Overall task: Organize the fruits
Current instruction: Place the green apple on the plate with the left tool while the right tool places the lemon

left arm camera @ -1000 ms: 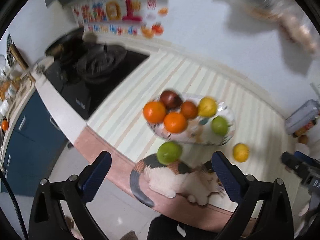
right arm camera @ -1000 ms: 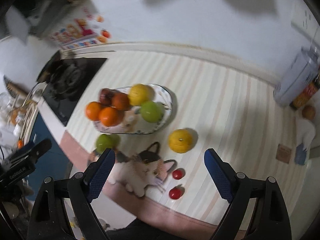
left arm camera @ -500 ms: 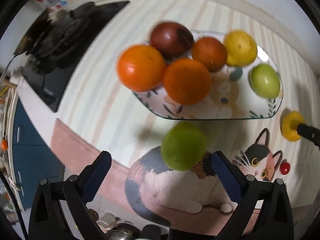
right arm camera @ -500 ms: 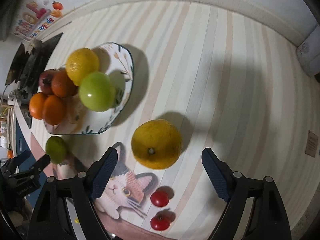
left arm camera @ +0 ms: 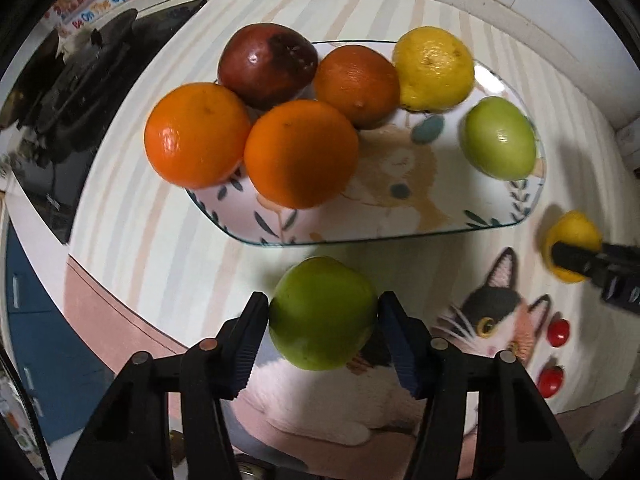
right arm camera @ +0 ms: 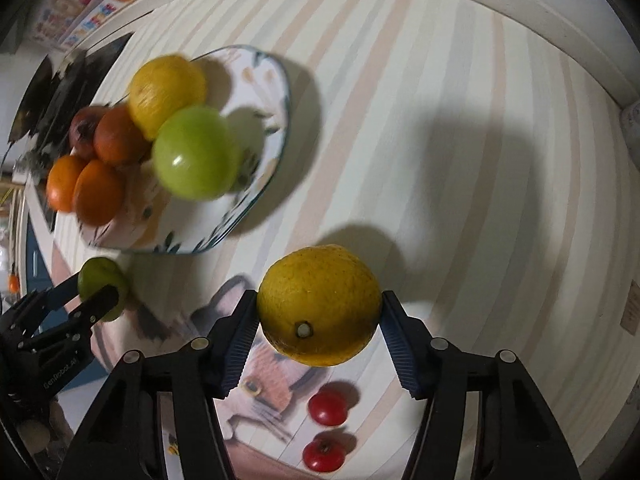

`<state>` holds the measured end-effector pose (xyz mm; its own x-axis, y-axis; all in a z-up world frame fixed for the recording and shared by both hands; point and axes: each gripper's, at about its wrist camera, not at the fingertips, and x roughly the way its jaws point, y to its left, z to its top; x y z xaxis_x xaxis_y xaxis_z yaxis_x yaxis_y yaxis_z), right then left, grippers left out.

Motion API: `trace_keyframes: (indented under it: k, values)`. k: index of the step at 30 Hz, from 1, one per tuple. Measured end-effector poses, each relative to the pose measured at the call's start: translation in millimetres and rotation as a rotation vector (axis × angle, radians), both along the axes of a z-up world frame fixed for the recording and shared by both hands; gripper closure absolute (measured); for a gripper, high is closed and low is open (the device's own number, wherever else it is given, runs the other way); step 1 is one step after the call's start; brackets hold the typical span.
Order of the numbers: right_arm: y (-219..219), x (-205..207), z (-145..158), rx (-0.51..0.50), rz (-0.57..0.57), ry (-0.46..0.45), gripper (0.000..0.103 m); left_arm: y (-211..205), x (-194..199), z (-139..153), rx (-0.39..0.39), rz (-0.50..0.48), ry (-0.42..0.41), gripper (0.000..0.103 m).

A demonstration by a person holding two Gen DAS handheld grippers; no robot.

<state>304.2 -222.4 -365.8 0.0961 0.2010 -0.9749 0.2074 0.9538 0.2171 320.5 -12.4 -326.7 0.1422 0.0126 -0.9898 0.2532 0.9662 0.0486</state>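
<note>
My left gripper is shut on a green apple just in front of the patterned plate; it also shows in the right wrist view. My right gripper is shut on a yellow citrus fruit, which also shows in the left wrist view. The plate holds two oranges, a darker orange, a dark red fruit, a yellow citrus and a green apple.
Two small red tomatoes lie on the striped counter beside a cat-print mat. A black stove sits at the left. The counter's front edge runs behind the grippers, with a blue cabinet below.
Both grippers have moved down and forward to the counter. The left has closed on the green apple and the right on the yellow citrus; both were open before.
</note>
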Motion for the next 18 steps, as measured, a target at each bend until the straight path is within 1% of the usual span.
trace_keyframes:
  k: [3, 5, 7, 9, 11, 12, 15, 17, 18]
  values:
    - [10.7, -6.1, -8.7, 0.035, 0.009, 0.019, 0.04, -1.1, -9.6, 0.3, -0.049, 0.023, 0.023, 0.049]
    - [13.9, -8.7, -10.8, 0.029, 0.015, 0.007, 0.04, -1.1, -14.9, -3.7, -0.077, 0.046, 0.049, 0.049]
    - [15.5, -10.4, -12.7, 0.035, 0.01, 0.011, 0.04, -1.7, -18.0, -3.2, -0.076, 0.053, 0.038, 0.049]
    - [16.9, -10.8, -9.6, 0.041, 0.002, -0.001, 0.04, -0.5, -20.8, -2.1, -0.113, 0.076, 0.056, 0.049]
    - [14.1, -11.2, -2.7, 0.056, -0.01, -0.018, 0.04, -2.6, -21.7, 7.1, -0.138, 0.081, 0.058, 0.049]
    - [13.1, -11.6, 1.4, 0.072, -0.022, -0.029, 0.04, -4.3, -21.1, 15.7, -0.165, 0.086, 0.051, 0.049]
    - [8.0, -1.9, 18.4, 0.12, -0.054, -0.07, 0.04, -14.9, -4.0, 39.6, -0.208, 0.08, 0.029, 0.049]
    - [3.5, 13.2, 29.5, 0.131, -0.064, -0.091, 0.04, -23.2, 11.6, 53.3, -0.217, 0.072, 0.001, 0.049]
    - [2.2, 21.9, 33.9, 0.137, -0.07, -0.101, 0.04, -29.5, 21.0, 57.3, -0.21, 0.063, -0.016, 0.049]
